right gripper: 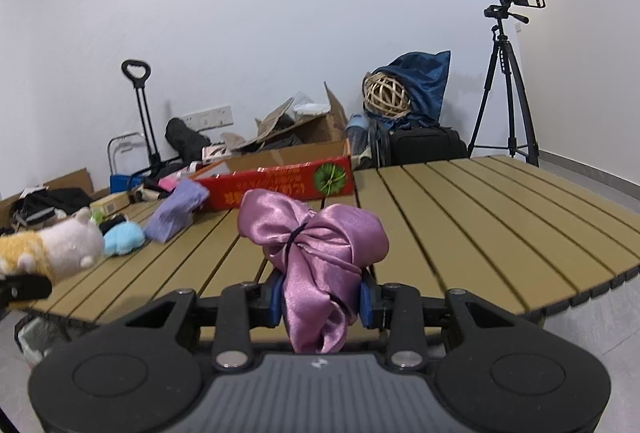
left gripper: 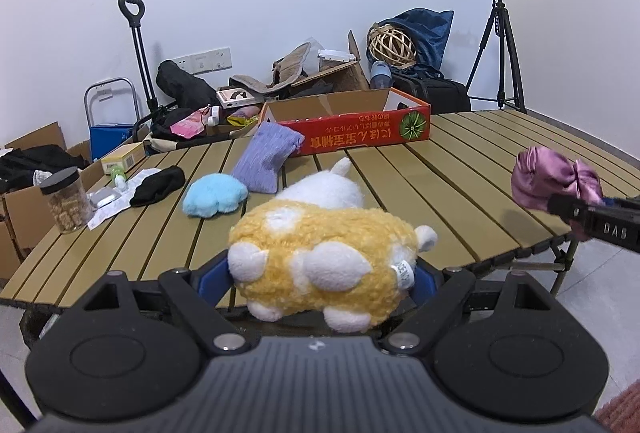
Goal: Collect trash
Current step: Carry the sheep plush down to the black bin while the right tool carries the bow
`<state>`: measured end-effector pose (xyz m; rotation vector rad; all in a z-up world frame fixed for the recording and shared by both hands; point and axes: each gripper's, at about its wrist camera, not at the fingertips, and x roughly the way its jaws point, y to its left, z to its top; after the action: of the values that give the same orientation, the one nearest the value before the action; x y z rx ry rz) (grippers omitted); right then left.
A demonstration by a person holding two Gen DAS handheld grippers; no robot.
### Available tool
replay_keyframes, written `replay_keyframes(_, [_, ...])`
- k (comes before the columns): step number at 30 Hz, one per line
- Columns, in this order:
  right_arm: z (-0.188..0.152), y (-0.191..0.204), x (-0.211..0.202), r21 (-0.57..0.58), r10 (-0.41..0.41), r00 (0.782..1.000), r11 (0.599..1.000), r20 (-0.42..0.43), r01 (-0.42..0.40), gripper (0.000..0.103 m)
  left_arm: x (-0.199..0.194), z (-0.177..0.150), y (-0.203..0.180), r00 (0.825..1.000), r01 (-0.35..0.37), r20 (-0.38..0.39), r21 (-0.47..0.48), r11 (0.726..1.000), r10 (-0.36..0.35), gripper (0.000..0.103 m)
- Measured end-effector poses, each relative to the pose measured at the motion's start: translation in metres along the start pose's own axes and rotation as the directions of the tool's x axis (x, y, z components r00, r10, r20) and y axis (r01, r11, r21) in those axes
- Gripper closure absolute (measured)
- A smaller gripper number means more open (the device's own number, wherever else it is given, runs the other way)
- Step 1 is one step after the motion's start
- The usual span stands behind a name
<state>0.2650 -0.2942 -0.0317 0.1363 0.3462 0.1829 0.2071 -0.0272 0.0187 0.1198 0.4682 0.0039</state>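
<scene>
White walls close in a cluttered corner where a slatted tan folding table [left gripper: 460, 169] fills the foreground. At its far edge sits a red cardboard tray box [left gripper: 352, 131] with printed lettering, and a purple knitted pouch [left gripper: 264, 161] leans against the box's front. Just beside the pouch lies a fluffy blue plush [left gripper: 214, 195], then a black cloth [left gripper: 158, 185] and a clear jar with a black lid [left gripper: 66, 199] near the table's left edge. A camera on a tripod [right gripper: 508, 81] stands in the right corner.

The left gripper [left gripper: 322, 279] holds its blue pads wide apart, pressed against the flanks of a yellow-and-white stuffed animal [left gripper: 320, 245], which is raised above the table's near edge. The right gripper [right gripper: 320, 299] pinches a shiny pink satin bundle [right gripper: 316, 245] tied with a dark band, carried over the near edge to the right of the plush toy.
</scene>
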Motion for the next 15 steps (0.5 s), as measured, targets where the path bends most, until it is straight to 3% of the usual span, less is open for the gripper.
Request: replay_keyframes(15, [-0.048,0.03,-0.028,-0.085,0.033,0.996,0.996,-0.083,-0.04,0.069,-0.031,-0.048,0.016,0.999,0.009,-0.037,-0.041,0.999,-0.01,0.016])
